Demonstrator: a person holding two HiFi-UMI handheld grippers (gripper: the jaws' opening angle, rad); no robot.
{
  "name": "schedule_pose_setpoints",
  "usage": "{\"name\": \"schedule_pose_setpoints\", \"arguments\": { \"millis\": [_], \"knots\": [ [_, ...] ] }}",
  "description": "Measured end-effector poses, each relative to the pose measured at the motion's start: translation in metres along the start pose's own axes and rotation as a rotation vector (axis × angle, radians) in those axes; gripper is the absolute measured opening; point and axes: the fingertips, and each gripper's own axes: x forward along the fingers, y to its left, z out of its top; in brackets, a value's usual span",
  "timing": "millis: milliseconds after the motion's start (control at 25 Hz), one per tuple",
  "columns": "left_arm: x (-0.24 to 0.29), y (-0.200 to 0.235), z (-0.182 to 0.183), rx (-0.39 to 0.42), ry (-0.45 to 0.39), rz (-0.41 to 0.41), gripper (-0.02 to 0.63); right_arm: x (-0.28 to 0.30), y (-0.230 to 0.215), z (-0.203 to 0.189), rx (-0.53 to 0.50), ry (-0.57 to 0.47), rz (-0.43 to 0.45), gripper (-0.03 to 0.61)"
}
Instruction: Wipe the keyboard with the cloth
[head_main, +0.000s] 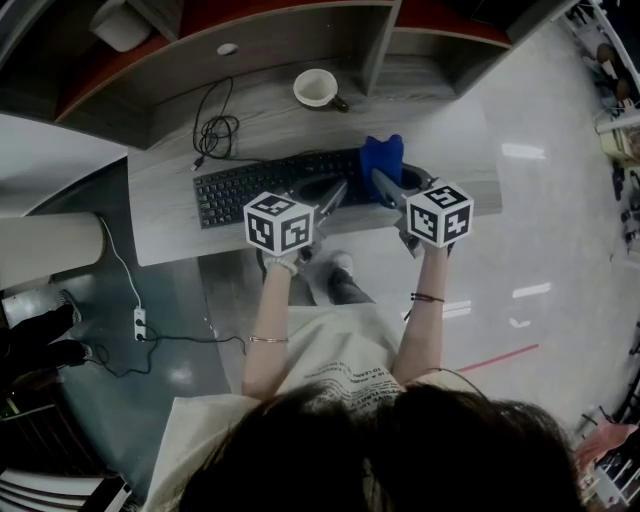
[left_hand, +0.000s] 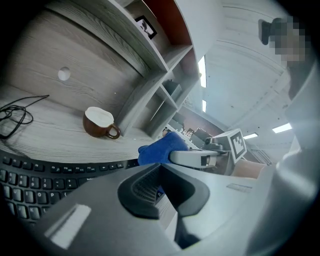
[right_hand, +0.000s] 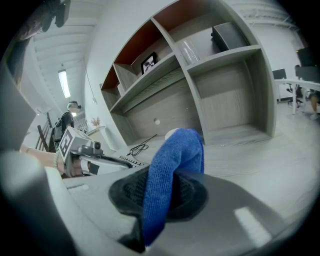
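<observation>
We count one keyboard, one cloth, one mug and one coiled cable on one desk. We count two grippers, the left gripper and the right gripper, and one power strip.

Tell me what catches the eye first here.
A bright blue cloth stands up, pinched in the right gripper, at the right end of the black keyboard. The left gripper, shut and empty, hovers beside it. A brown cup sits behind on the desk.
</observation>
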Motion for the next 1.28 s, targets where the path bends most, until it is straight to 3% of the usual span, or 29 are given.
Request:
{"name": "schedule_pose_setpoints", "arguments": {
  "millis": [1280],
  "knots": [
    [-0.051,0.025,-0.009,-0.040,-0.058,0.058,0.002,0.032,0.043,-0.002,-0.027,0.021,0.044,0.058]
  ]
}}
